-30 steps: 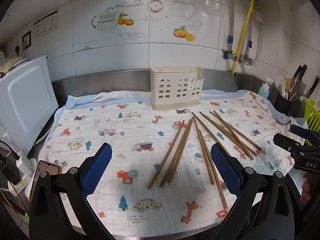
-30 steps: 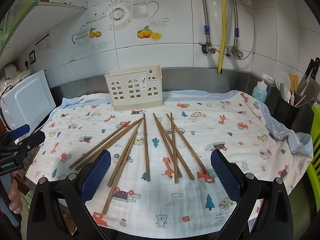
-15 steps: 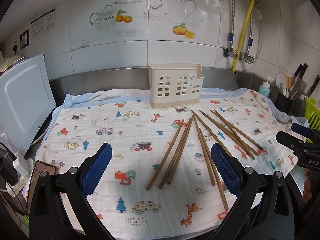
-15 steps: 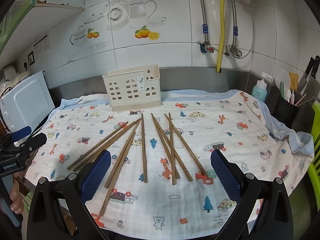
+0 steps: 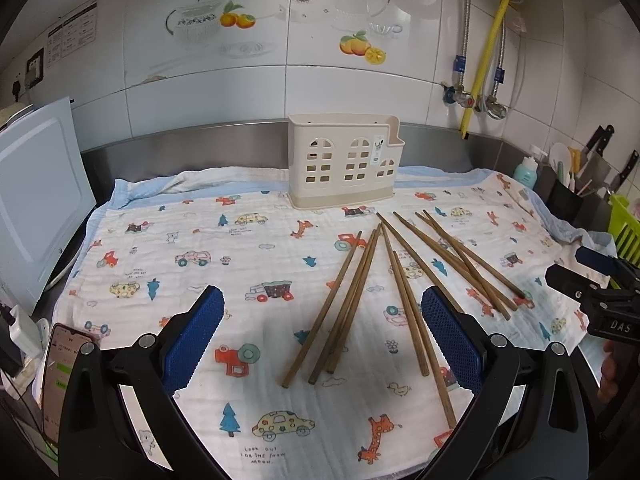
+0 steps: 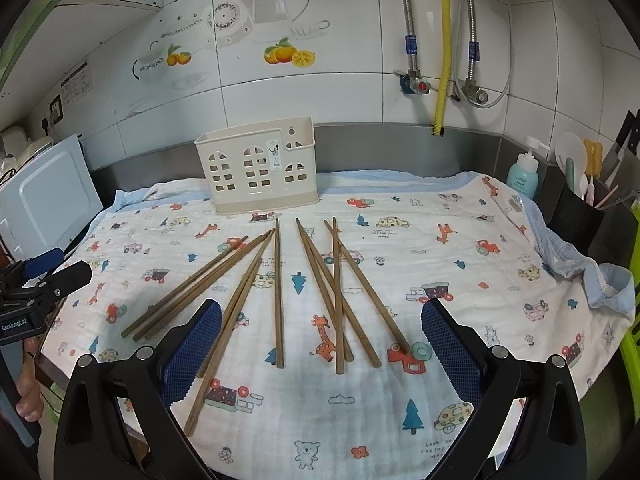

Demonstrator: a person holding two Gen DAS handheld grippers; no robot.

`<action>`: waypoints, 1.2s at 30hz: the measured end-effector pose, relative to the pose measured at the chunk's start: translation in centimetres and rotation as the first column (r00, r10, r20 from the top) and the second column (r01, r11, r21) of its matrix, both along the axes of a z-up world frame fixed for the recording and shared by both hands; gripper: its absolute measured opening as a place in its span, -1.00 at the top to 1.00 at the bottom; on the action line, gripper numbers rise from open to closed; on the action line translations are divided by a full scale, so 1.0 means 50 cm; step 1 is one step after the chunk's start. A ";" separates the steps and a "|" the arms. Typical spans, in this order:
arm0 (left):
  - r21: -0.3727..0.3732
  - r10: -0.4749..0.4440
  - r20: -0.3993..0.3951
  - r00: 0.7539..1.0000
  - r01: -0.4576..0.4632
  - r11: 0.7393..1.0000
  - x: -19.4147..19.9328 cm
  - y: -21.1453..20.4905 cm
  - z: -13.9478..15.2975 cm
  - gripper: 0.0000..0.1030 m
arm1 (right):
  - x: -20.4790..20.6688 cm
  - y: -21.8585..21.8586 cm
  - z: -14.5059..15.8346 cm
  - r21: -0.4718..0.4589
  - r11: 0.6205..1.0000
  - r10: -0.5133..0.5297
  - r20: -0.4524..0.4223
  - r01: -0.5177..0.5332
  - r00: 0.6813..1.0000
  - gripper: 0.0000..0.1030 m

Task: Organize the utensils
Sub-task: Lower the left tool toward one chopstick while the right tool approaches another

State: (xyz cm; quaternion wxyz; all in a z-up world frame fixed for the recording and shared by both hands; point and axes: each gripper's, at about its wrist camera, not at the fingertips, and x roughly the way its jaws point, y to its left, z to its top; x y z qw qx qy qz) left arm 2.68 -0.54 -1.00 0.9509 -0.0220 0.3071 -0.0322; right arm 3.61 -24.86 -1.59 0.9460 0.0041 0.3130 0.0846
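Observation:
Several brown wooden chopsticks (image 5: 400, 280) (image 6: 280, 292) lie fanned out on a printed cloth (image 5: 200, 248) (image 6: 460, 248). A cream plastic utensil holder (image 5: 344, 164) (image 6: 256, 168) stands upright at the back by the wall, with nothing seen inside it. My left gripper (image 5: 322, 332) hangs open above the cloth's front edge, with the near ends of some chopsticks between its blue pads. My right gripper (image 6: 320, 344) is open too, over the near ends of the chopsticks. Each gripper shows at the edge of the other's view, the right gripper (image 5: 592, 280) and the left gripper (image 6: 40, 276).
A white appliance (image 5: 32, 200) stands at the left, with a phone (image 5: 60, 368) near the front left corner. A black tub of kitchen tools (image 6: 580, 216), a teal bottle (image 6: 522, 176) and a green rack (image 5: 626, 228) crowd the right. Pipes (image 6: 444, 44) run down the tiled wall.
Both grippers have moved slightly forward and lower toward the chopsticks. They stay open. The chopsticks and holder have not moved.

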 end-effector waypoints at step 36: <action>0.016 -0.013 -0.049 0.999 0.014 1.000 0.041 0.001 -0.053 -0.86 | 0.047 -0.041 -0.058 0.019 1.000 0.003 -0.064 -0.001 0.998 -0.85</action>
